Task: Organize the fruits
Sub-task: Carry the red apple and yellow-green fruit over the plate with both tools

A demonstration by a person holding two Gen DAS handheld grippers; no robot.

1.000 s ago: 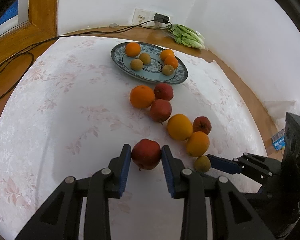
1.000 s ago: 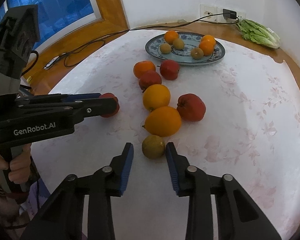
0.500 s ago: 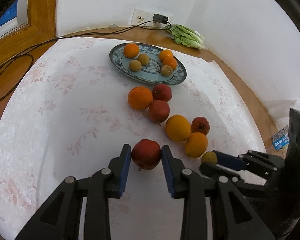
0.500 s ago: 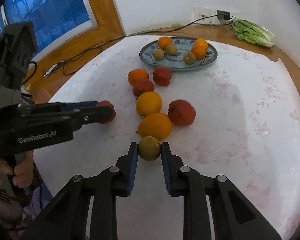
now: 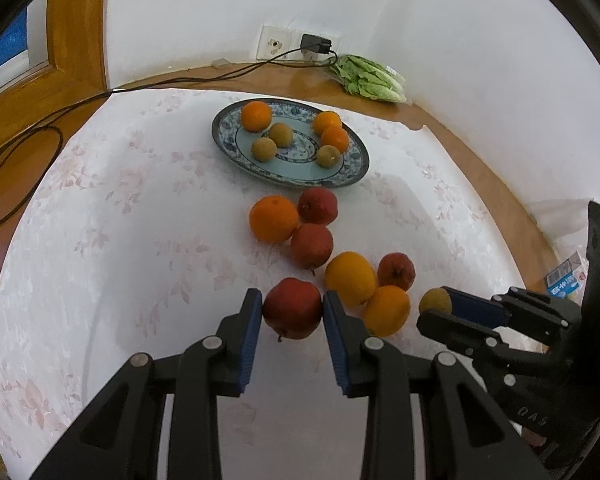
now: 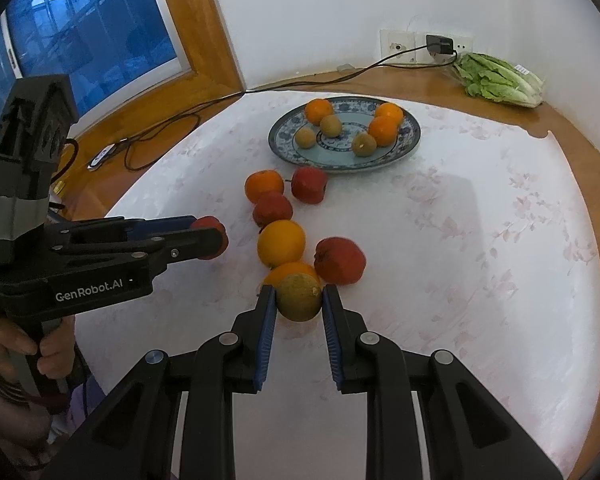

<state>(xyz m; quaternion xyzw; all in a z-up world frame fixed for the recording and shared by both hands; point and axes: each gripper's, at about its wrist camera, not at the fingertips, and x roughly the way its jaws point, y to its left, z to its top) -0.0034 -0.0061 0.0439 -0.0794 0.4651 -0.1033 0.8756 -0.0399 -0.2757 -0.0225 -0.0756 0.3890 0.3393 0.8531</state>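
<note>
My left gripper [image 5: 293,312] is shut on a red apple [image 5: 293,314], held just over the white tablecloth [image 5: 120,220]. My right gripper [image 6: 299,298] is shut on a small brownish-green fruit [image 6: 299,297], lifted a little off the cloth; in the left wrist view that fruit [image 5: 435,301] shows at the right gripper's tip. Loose oranges [image 5: 274,219] and red apples [image 5: 311,245] lie in a line between the grippers and a blue patterned plate [image 5: 356,168]. The plate [image 6: 414,140] holds three oranges and three small brownish-green fruits.
A bunch of green lettuce [image 6: 500,78] lies on the wooden tabletop by the wall. A black cable [image 6: 172,120] runs from a wall socket [image 5: 276,44] across the wood to the left. A person's hand [image 6: 40,356] holds the left gripper's handle. A window [image 6: 80,36] is at the left.
My right gripper has closed on the small brownish-green fruit and raised it slightly off the cloth. The left gripper has kept still with the red apple in it.
</note>
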